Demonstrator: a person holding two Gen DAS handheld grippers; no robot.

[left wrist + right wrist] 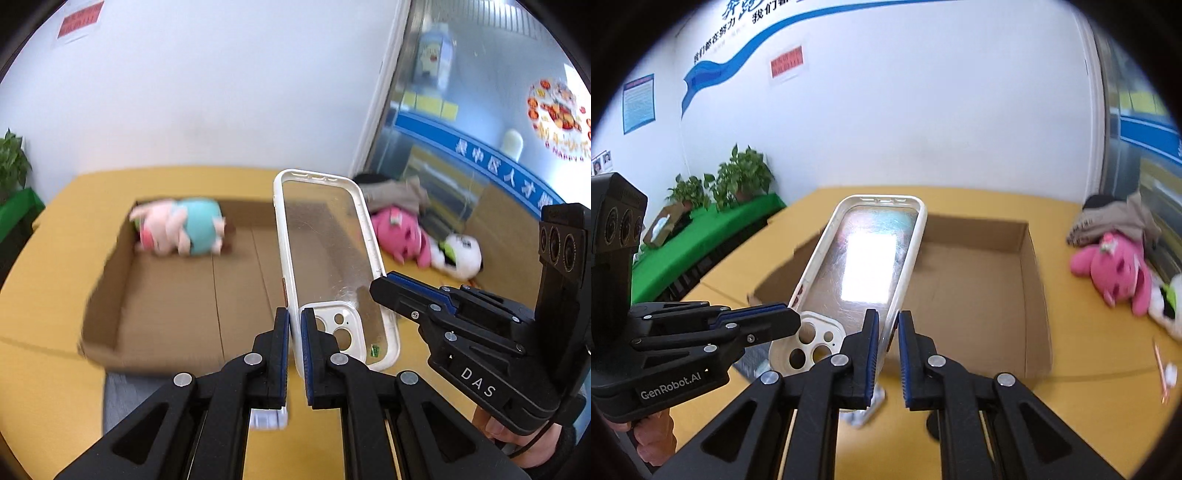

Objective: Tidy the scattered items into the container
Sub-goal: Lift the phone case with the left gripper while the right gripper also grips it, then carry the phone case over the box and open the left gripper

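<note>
Both edges of a clear, white-rimmed phone case (328, 258) are pinched by the left hand-held gripper (294, 332) and right hand-held gripper (888, 332). Beyond them, a shallow brown cardboard box (979, 295) is seen on the yellow worktop (55, 295).

One phone case (332, 258), one cardboard box (177, 284), three plush toys: one (181, 230) boxed, pink (400, 234) and white (460, 254) outside; two potted plants (742, 177).

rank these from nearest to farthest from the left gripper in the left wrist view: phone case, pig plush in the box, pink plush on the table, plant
1. Phone case: clamped between the left gripper fingers, its other edge held by the right gripper.
2. Pig plush: far left corner of the cardboard box.
3. Pink plush: on the table, right of the box; too close to call against the pig.
4. Plant: far left, beyond the table.
</note>
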